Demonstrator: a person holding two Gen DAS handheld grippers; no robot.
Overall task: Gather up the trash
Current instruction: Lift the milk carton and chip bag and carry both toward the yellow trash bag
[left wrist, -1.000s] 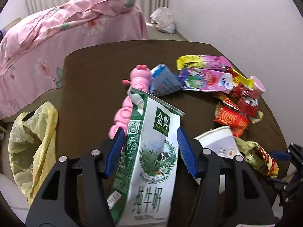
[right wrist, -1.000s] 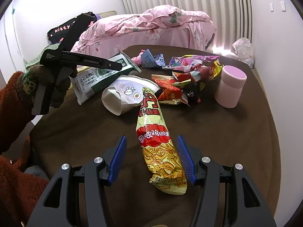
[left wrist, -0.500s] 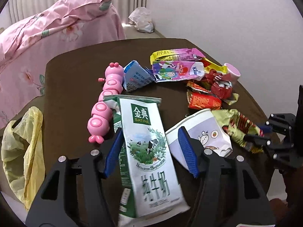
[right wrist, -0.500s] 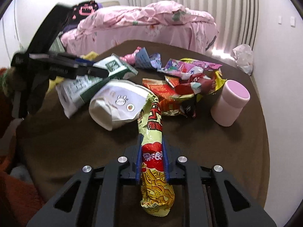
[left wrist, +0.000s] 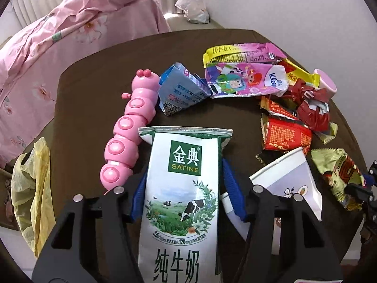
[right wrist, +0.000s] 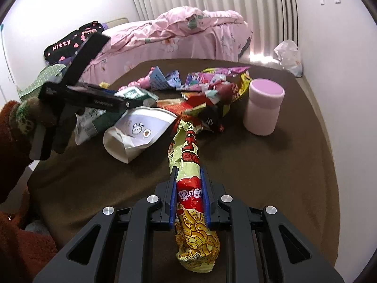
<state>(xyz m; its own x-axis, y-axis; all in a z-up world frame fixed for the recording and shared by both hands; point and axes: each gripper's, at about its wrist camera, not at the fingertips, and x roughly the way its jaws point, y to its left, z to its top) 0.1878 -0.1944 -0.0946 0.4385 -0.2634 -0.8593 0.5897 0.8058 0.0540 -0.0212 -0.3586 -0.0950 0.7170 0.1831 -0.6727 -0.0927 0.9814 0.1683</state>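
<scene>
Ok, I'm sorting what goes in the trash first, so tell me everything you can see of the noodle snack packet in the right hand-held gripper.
The noodle snack packet is a long, crinkled foil-like wrapper, yellow-green with red panels and a noodle picture at its near end. It looks flattened and empty. The right hand-held gripper is shut on its middle, blue pads pressing both sides. Its far end points toward the crushed paper cup and wrapper pile on the brown table.

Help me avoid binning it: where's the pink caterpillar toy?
Left wrist view, left of centre: pink caterpillar toy lies between milk carton and blue wrapper.
</scene>
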